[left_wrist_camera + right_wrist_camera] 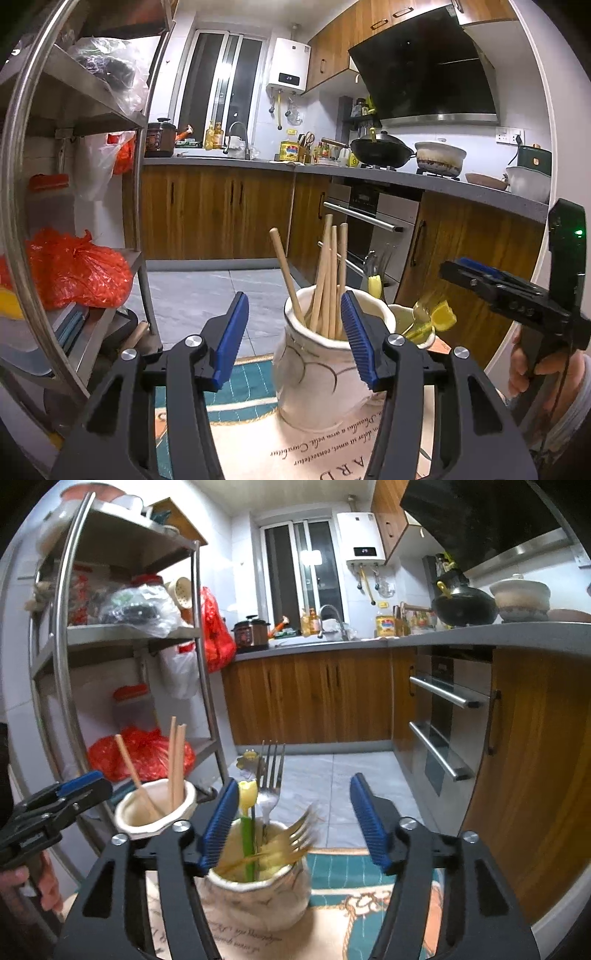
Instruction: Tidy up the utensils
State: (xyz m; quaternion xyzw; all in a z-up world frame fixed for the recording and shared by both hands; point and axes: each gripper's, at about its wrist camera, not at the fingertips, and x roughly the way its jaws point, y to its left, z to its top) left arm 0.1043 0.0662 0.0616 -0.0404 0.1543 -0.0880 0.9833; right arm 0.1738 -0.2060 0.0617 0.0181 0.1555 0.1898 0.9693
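Two white ceramic jars stand on a patterned mat. The chopstick jar [325,384] holds several wooden chopsticks [328,280]; it also shows in the right wrist view [155,812]. The fork jar [258,897] holds a silver fork [269,775], a gold fork [291,843] that looks blurred, and yellow-topped green utensils [247,812]; it shows behind the chopstick jar in the left wrist view [408,321]. My left gripper [295,336] is open and empty just above and left of the chopstick jar. My right gripper [295,823] is open and empty above the fork jar.
The mat [258,424] is cream with teal edges. A steel shelf rack [74,638] with red bags [74,273] stands to the left. Wooden cabinets, an oven [447,716] and a counter with pots lie ahead and right. Grey tiled floor [332,775] is beyond the mat.
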